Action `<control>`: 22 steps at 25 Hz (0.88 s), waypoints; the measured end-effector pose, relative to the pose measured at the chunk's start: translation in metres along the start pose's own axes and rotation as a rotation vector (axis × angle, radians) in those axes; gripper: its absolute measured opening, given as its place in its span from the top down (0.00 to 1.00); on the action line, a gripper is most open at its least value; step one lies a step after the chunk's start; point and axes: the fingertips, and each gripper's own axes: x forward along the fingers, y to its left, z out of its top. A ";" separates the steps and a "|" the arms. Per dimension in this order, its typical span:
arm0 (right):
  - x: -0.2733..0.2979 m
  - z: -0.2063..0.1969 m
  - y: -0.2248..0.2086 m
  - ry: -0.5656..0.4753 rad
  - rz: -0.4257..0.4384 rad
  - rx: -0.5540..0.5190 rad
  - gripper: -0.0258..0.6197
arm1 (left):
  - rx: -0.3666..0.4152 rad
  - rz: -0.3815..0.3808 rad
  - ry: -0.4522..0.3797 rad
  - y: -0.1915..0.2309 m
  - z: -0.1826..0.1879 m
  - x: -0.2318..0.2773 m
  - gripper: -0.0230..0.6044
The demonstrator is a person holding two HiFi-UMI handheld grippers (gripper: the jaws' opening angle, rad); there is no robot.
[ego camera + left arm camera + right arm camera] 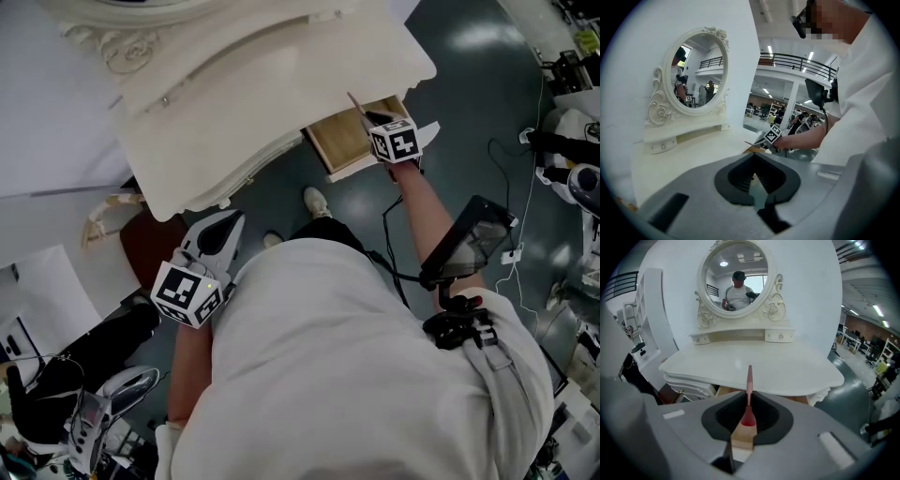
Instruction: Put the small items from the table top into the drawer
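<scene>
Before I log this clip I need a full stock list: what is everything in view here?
dressing table: one, white, in front of the person.
mirror: one, oval, white carved frame, at the table's back.
drawer: one, wood-lined, pulled open under the table top.
stick: one, thin, pink, clamped in the right gripper.
screen: one, black, mounted at the person's right side.
shoes: two, white, on the dark floor.
left gripper: one, pale grey, jaws together, empty, at the person's left.
right gripper: one, pale grey, shut on the stick, over the drawer.
</scene>
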 end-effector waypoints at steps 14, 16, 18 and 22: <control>0.005 -0.059 0.031 0.150 -0.020 0.002 0.89 | -0.007 -0.028 -0.002 0.012 -0.022 -0.029 0.96; 0.005 -0.060 0.031 0.176 -0.023 -0.018 0.89 | -0.011 -0.022 -0.007 0.011 -0.021 -0.031 0.96; 0.007 -0.059 0.032 0.194 -0.020 -0.030 0.89 | -0.018 -0.011 -0.010 0.011 -0.021 -0.033 0.96; 0.020 -0.059 0.032 0.230 -0.004 -0.047 0.89 | -0.035 0.014 -0.015 0.011 -0.021 -0.034 0.96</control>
